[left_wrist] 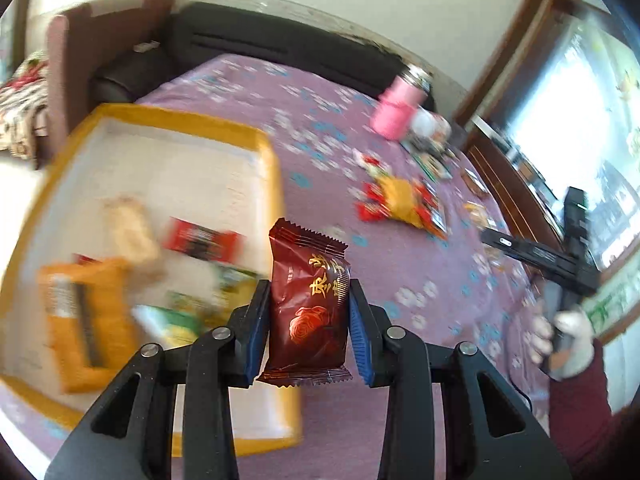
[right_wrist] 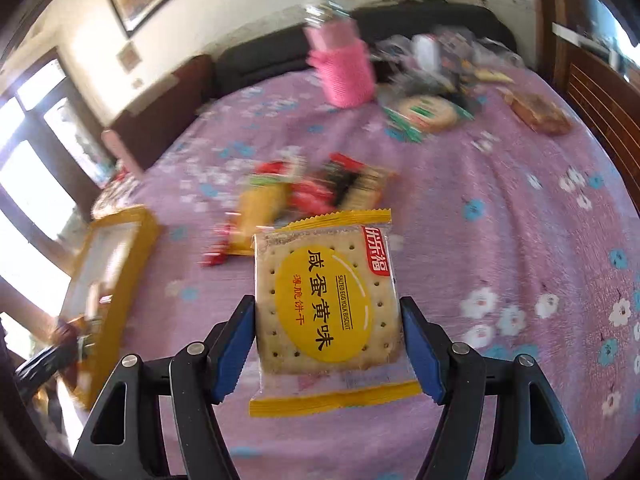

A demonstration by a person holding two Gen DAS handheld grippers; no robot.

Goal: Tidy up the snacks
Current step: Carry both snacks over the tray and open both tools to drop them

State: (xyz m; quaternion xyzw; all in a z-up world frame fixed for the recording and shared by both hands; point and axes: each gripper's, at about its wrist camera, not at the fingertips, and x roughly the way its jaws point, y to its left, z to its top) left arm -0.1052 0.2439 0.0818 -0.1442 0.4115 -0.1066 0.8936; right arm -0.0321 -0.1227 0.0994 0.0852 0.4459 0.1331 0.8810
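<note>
On a purple flowered cloth (right_wrist: 500,208) covering the table, the sorting of snacks is shown partly done. A yellow-rimmed tray (left_wrist: 268,140) is seen at the left, and several packets are already laid in it: an orange packet (left_wrist: 84,312), a pale wafer packet (left_wrist: 130,228), a red bar (left_wrist: 204,238) and green packets (left_wrist: 192,312). A loose heap of snacks (left_wrist: 396,200) is left on the cloth near the middle, and further packets are scattered beside a pink cup (left_wrist: 396,108) at the far side, so much of the work is judged to remain. A salted egg yolk biscuit packet (right_wrist: 326,304) is held clear of the cloth in the right gripper (right_wrist: 328,340), whose blue pads are set wide against its two edges. A dark red rose-printed packet (left_wrist: 310,304) is clamped upright in the left gripper (left_wrist: 310,328), narrowly closed, at the near right corner of the tray, apparently for deposit there
</note>
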